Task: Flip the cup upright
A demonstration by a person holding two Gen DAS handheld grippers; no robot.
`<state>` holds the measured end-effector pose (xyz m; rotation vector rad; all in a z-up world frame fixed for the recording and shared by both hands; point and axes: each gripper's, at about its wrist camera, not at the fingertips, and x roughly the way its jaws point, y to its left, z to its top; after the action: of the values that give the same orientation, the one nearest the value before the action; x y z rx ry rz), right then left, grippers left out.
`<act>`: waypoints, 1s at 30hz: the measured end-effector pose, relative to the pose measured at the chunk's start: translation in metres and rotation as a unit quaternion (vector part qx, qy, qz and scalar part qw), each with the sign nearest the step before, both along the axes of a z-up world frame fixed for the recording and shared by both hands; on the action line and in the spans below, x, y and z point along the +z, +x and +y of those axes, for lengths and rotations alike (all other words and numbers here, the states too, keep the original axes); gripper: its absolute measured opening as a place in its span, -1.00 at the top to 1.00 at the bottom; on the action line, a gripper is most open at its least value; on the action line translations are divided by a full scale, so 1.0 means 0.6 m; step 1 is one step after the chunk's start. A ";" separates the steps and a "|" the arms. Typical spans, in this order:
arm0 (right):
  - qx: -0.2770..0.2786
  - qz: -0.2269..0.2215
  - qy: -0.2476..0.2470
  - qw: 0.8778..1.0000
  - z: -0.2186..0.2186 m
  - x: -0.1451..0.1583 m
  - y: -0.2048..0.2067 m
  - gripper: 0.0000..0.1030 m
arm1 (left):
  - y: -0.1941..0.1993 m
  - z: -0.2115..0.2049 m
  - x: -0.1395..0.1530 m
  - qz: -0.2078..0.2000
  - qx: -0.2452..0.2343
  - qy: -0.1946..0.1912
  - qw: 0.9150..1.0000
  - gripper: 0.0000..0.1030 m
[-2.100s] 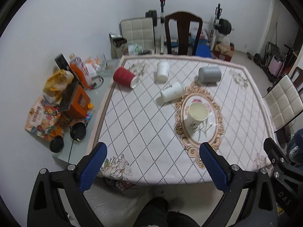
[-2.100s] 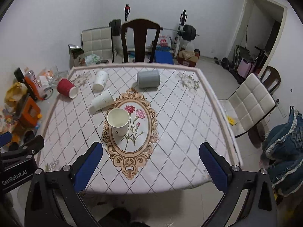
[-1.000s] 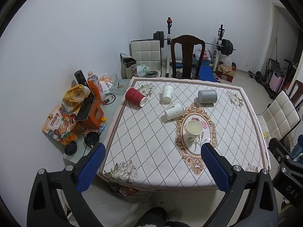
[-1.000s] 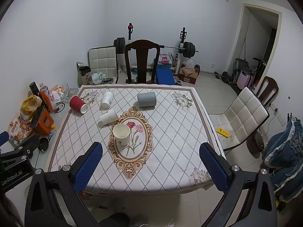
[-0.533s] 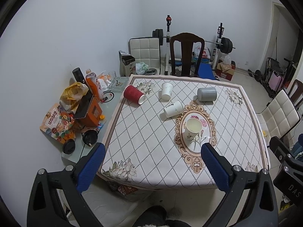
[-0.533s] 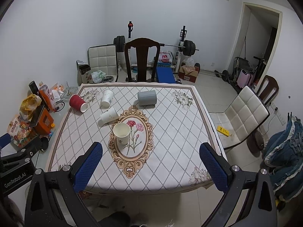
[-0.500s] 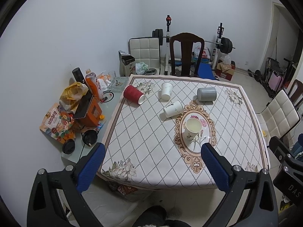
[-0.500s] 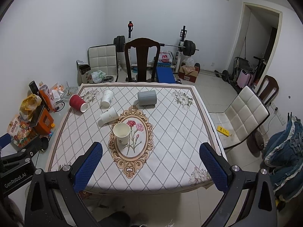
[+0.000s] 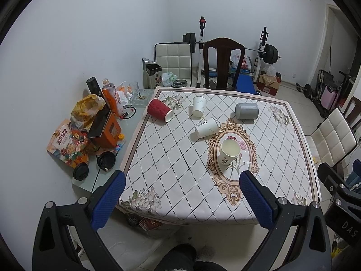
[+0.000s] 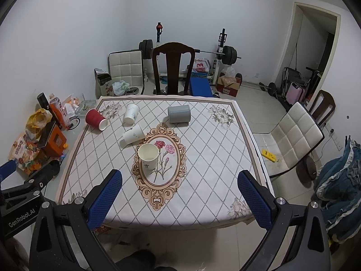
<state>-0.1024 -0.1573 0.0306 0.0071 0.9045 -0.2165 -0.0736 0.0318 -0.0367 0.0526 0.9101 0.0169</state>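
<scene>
Right wrist view is showing both claws (image 10: 179, 197) gaping wide, nowhere near the white paper cup lying sideways (image 10: 133, 134) mid-counter (image 10: 214, 158), probably light and crushable, so I'm guessing a gentle mid-wall pinch.

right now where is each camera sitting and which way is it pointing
Left wrist: on the left gripper, above the table's near-left edge, facing across the table; its own open blue fingers, the right gripper's body and the person's leg show.
Right wrist: on the right gripper, above the near edge, facing the wooden chair; its open blue fingers and the left gripper's body show.
Shared: upright paper cup, red cup, grey cup, all lying tipped except the first.
</scene>
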 end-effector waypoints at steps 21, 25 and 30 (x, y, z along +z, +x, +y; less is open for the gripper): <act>0.003 0.004 0.005 1.000 0.003 0.002 0.003 -1.00 | 0.003 -0.002 0.009 -0.004 0.004 0.000 1.000 -1.00; 0.004 0.004 0.004 1.000 0.002 0.003 0.004 -1.00 | 0.003 -0.003 0.010 -0.004 0.005 0.000 1.000 -1.00; 0.004 0.003 0.006 1.000 0.003 0.003 0.004 -1.00 | 0.003 -0.004 0.010 -0.004 0.005 -0.001 1.000 -1.00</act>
<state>-0.0999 -0.1553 0.0327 0.0134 0.9122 -0.2048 -0.0719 0.0296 -0.0309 0.0462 0.9026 0.0255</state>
